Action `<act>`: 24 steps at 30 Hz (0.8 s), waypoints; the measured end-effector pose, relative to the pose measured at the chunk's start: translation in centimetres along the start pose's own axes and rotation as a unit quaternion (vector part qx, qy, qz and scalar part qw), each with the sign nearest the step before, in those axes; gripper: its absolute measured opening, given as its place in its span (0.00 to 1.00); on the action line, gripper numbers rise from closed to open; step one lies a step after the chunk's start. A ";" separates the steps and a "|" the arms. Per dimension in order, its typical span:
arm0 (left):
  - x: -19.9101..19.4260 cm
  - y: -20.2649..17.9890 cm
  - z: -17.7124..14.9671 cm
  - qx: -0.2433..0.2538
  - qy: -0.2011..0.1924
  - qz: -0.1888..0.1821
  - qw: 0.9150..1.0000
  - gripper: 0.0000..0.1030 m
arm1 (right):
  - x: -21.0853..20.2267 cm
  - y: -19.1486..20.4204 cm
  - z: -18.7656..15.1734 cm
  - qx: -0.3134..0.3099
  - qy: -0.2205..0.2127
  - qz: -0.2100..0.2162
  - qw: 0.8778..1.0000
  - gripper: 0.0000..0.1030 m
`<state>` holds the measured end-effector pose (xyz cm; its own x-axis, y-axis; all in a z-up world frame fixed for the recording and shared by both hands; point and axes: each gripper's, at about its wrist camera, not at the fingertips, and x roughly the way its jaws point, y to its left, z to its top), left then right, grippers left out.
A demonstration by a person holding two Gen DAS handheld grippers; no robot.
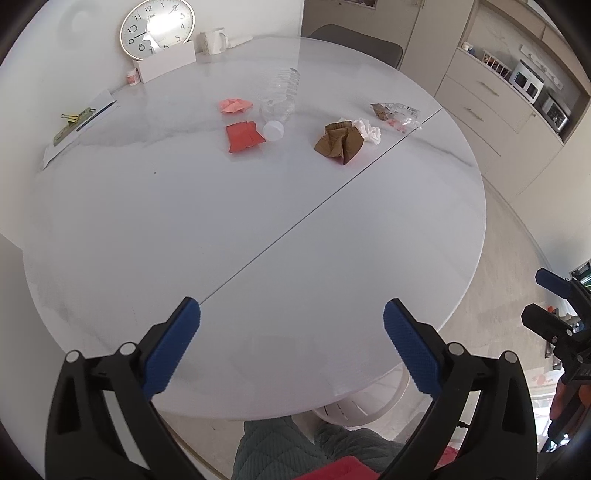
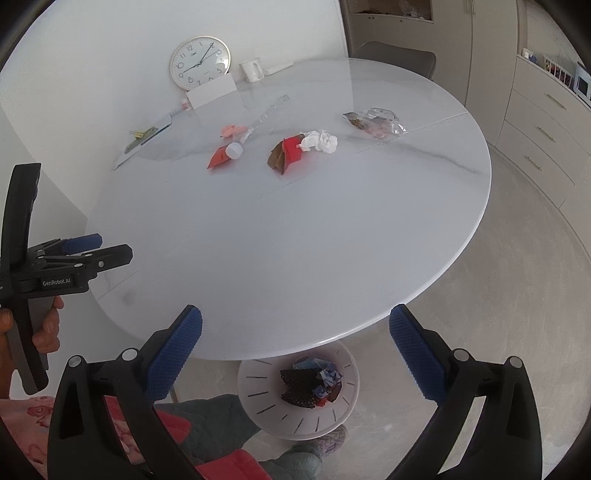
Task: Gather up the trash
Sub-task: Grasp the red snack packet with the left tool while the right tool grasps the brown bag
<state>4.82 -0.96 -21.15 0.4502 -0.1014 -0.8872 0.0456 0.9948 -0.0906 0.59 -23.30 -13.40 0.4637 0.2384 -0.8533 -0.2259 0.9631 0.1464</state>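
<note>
Trash lies at the far side of the round white table (image 1: 258, 229): a red paper (image 1: 245, 136), a pink crumpled paper (image 1: 235, 105), a clear plastic bottle (image 1: 279, 99) with a white cap, a brown folded carton (image 1: 339, 142), a white tissue (image 1: 368, 130) and a clear wrapper (image 1: 397, 114). A white trash bin (image 2: 299, 391) with scraps inside stands on the floor under the near table edge. My left gripper (image 1: 291, 347) is open and empty over the near edge. My right gripper (image 2: 295, 354) is open and empty above the bin.
A clock (image 1: 157, 27), a white box (image 1: 166, 61), a mug (image 1: 213, 40) and papers with clips (image 1: 79, 123) stand at the far left of the table. A chair (image 1: 356, 42) is behind it. Cabinets (image 1: 491, 107) line the right wall.
</note>
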 end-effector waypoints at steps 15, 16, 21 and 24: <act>5.6 6.1 8.1 0.029 -0.009 -0.011 0.999 0.93 | 5.3 3.6 6.6 0.038 -0.003 -0.028 0.999 0.98; 6.1 6.4 8.7 0.032 -0.012 -0.011 0.999 0.93 | 5.8 3.8 7.2 0.044 -0.005 -0.031 0.999 0.98; 9.2 7.5 11.7 0.049 -0.017 -0.010 0.999 0.93 | 9.0 4.3 10.3 0.070 -0.010 -0.044 0.997 0.98; 11.4 8.1 13.8 0.049 -0.020 -0.007 0.999 0.93 | 11.2 4.3 12.1 0.079 -0.014 -0.057 0.995 0.98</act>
<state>22.65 5.99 -25.79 0.4833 -0.1165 -0.8677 0.1378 0.9889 -0.0560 15.17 -14.98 -16.33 0.5026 0.1273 -0.8551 -0.0342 0.9912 0.1275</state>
